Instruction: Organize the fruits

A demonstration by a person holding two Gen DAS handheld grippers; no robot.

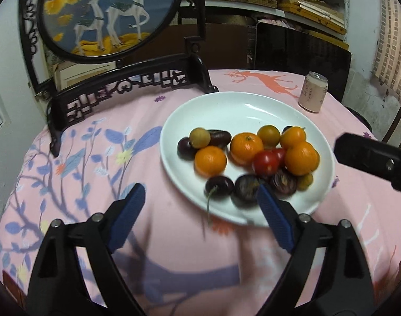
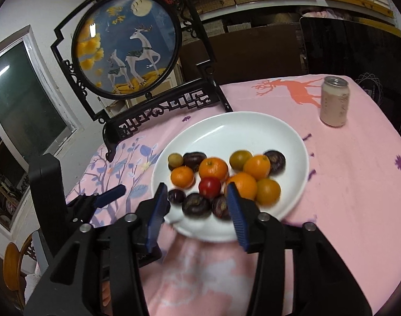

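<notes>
Centrally, mixed small fruits (image 1: pixel 249 158) lay on the white oval ceramic plate (image 1: pixel 226 105); left gripper (image 1: pixel 200 197) and right gripper (image 2: pixel 196 197) hung open, empty, at its near rim, with bare pink floral tablecloth (image 1: pixel 95 158) left.

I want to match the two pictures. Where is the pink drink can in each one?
Left wrist view: the pink can stands upper right, beyond the white plate on the pink cloth.
Right wrist view: the pink can stands upper right, again past the plate.
Shared landmark: the orange deer print on the cloth, just left of the can.
</notes>
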